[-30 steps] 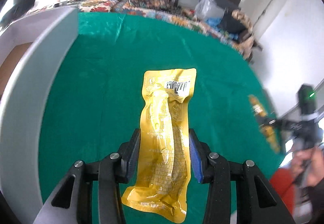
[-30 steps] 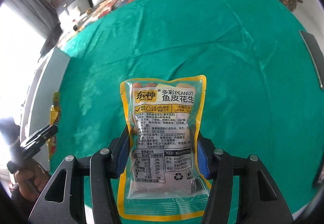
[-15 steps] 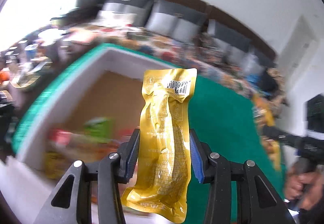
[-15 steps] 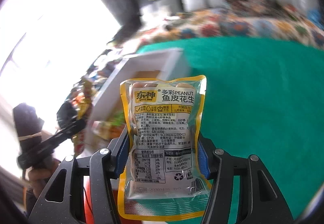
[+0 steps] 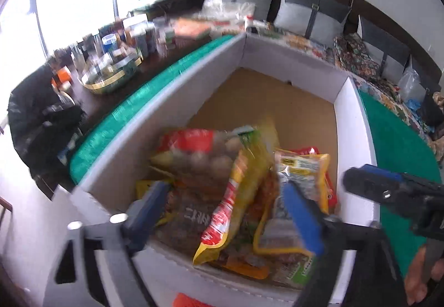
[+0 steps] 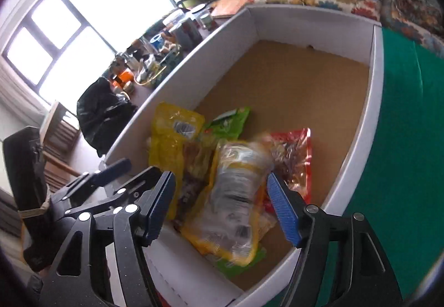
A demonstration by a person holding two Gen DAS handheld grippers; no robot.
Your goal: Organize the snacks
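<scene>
A white-walled box [image 5: 352, 113] with a brown floor lies below both grippers, and several snack packets are piled in its near corner. My left gripper [image 5: 226, 210] hangs over that pile with its jaws opening. A long yellow packet [image 5: 249, 162], blurred, drops free between them, and neither pad touches it. My right gripper [image 6: 222, 210] is over the same corner with its jaws also opening. The clear, yellow-edged peanut packet [image 6: 238, 190] falls blurred between them, unpressed by the pads. The right gripper [image 5: 388, 190] shows at the right of the left wrist view, the left gripper [image 6: 111, 171] at the left of the right wrist view.
Green cloth [image 6: 402, 140] covers the table to the right of the box. The box's far half [image 6: 291, 79] shows bare brown floor. Beyond its left wall a dark table carries jars and bottles [image 5: 122, 38], with a black bag [image 6: 105, 110] beside it. A sofa [image 5: 310, 15] stands behind.
Both grippers swung from the green cloth to above the box. Each has opened its jaws, and the yellow packet and the peanut packet have dropped out of them toward the pile.
</scene>
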